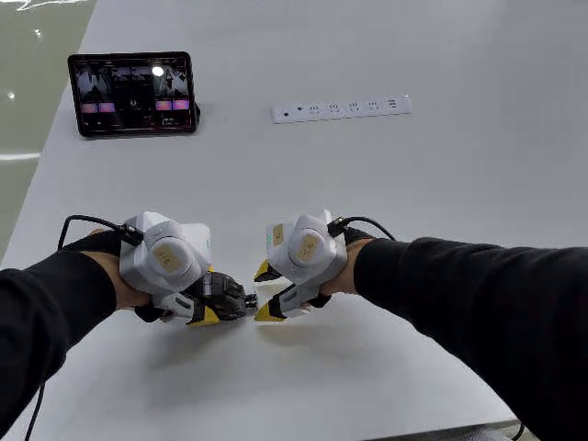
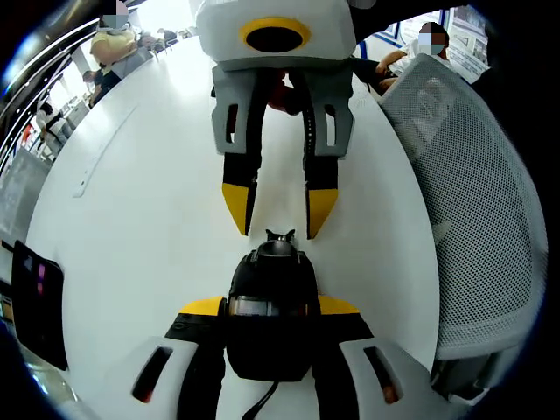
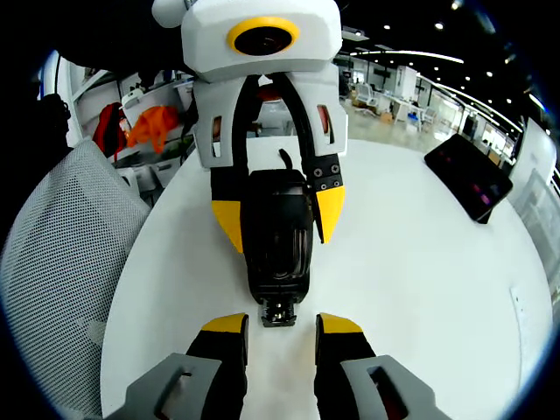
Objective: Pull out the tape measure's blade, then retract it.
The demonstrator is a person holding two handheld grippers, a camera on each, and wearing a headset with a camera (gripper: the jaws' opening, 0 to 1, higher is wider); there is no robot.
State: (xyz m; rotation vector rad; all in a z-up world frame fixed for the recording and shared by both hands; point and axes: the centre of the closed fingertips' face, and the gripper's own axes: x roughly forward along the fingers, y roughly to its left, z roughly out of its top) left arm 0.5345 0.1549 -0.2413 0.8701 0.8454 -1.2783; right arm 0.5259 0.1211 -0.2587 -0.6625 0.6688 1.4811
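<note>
A black tape measure [image 1: 225,294] is held just above the white table [image 1: 386,184] near its front edge. My left gripper [image 1: 207,308] is shut on its body [image 2: 271,324], yellow pads on both sides. The blade's metal end hook [image 2: 280,234] points at my right gripper [image 1: 265,292], which faces it from the right. That gripper [image 3: 282,325] is open, its yellow fingertips [image 3: 224,325] on either side of the hook [image 3: 280,312] with a gap on each side. The blade looks fully wound in; only the hook sticks out of the case [image 3: 278,241].
A tablet [image 1: 133,92] with a lit screen stands at the back left. A white power strip [image 1: 340,108] lies at the back centre. A grey mesh chair [image 2: 472,201] stands by the table's near edge. The table's left edge drops to a green floor [image 1: 28,73].
</note>
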